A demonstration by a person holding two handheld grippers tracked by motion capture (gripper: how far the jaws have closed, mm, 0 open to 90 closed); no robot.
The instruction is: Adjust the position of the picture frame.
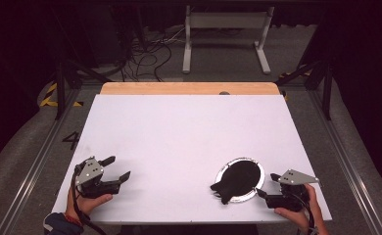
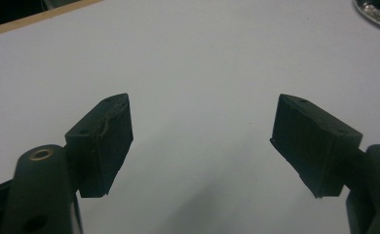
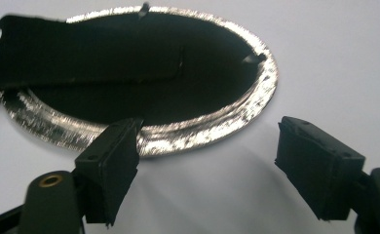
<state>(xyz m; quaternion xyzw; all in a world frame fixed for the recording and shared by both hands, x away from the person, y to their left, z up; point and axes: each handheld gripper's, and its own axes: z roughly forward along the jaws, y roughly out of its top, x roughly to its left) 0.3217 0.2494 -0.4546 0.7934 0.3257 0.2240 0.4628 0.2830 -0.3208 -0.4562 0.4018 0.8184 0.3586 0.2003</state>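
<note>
A round silver plate [image 1: 257, 169] lies on the white table at the near right. A flat black thing [image 1: 238, 182] rests on it and hangs over the rim at the near left. My right gripper [image 1: 268, 185] sits just right of the plate, open, with its jaws pointing at the rim. In the right gripper view the jaws of my right gripper [image 3: 207, 156] stand wide and bare just short of the plate's rim [image 3: 202, 131], with the black thing [image 3: 81, 53] beyond. My left gripper [image 1: 117, 168] rests open at the near left, far from the plate. In its own view the left gripper [image 2: 202, 136] holds nothing, and the plate's rim [image 2: 378, 12] peeks in at the top right.
The white table top [image 1: 189, 132] ends in a wooden strip [image 1: 189, 88] at the far edge. Beyond it stand a white metal frame [image 1: 226, 34] and loose cables [image 1: 145, 54] on the floor. Metal rails run along both sides of the table.
</note>
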